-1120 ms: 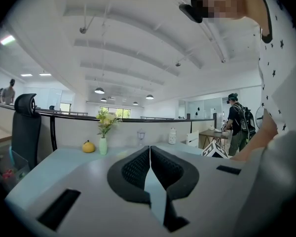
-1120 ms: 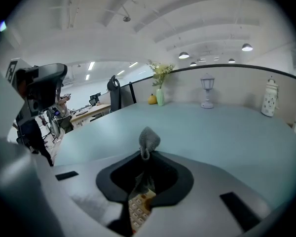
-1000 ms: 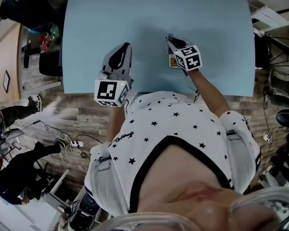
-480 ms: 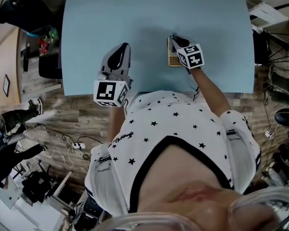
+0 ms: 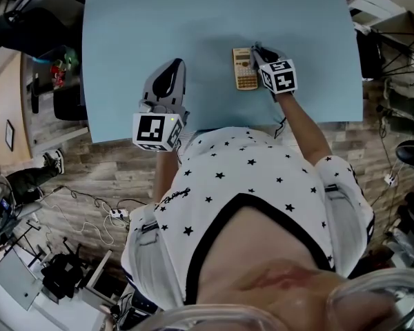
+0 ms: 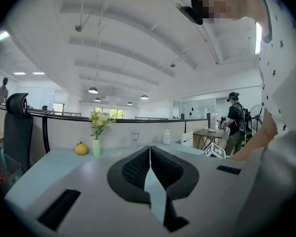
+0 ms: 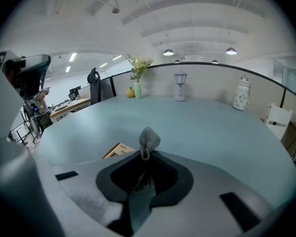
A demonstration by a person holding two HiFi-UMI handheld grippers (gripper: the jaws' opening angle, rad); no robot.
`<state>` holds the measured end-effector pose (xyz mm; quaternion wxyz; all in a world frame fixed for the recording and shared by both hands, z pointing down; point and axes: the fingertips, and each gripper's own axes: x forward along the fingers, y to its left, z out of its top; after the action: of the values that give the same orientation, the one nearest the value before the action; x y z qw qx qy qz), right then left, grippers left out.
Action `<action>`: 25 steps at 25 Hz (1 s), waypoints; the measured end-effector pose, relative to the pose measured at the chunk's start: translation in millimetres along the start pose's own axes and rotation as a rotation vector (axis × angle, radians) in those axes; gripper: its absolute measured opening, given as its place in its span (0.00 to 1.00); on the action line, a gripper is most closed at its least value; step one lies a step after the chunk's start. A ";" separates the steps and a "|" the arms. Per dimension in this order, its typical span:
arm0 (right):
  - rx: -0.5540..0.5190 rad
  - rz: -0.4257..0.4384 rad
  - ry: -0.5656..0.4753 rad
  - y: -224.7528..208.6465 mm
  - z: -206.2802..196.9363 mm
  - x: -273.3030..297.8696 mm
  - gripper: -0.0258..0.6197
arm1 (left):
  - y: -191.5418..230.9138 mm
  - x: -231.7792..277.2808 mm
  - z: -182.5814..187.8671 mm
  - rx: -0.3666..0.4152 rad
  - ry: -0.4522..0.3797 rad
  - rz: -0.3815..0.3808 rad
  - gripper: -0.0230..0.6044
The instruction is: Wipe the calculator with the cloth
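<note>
A beige calculator [image 5: 245, 68] lies flat on the light blue table [image 5: 159, 19]; its corner [image 7: 119, 150] shows just left of my right gripper's jaws. My right gripper [image 5: 257, 49] rests beside the calculator's right edge, shut on a small grey cloth [image 7: 149, 138] that pokes up between the jaws of that gripper [image 7: 146, 155]. My left gripper [image 5: 177, 64] sits near the table's front edge, well left of the calculator. In the left gripper view that gripper [image 6: 149, 151] is shut with nothing between its jaws.
Along the table's far edge stand a vase of flowers [image 6: 96, 137], an orange fruit [image 6: 81, 148], a small lantern [image 7: 180, 90] and a white jar [image 7: 241, 98]. A black chair [image 6: 17, 127] stands at the left. A person [image 6: 234, 122] stands far off to the right.
My right gripper with the cloth has slid rightward off the calculator, which now shows whole beside it. The left gripper has stayed in place.
</note>
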<state>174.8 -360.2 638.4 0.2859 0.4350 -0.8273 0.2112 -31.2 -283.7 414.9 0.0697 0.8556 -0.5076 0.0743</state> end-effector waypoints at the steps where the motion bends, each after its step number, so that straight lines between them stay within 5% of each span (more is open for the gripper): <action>1: 0.000 -0.007 0.003 -1.5 -0.8 -0.4 0.11 | -0.4 0.6 0.6 0.001 -0.001 -0.003 0.09; 11: 0.046 -0.021 -0.049 -3.5 4.7 -7.5 0.11 | -2.2 -4.9 -0.3 0.002 -0.002 -0.001 0.09; 19: 0.028 0.074 -0.134 38.2 31.8 -14.2 0.11 | 3.4 -8.4 0.3 0.000 0.000 0.004 0.09; 25: -0.047 0.145 -0.080 75.8 19.8 -3.3 0.11 | 5.4 -10.3 1.5 -0.001 -0.002 0.000 0.09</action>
<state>106.9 -329.7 613.7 0.2469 0.3753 -0.8720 0.1945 -40.7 -277.7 411.6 0.0696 0.8556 -0.5076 0.0732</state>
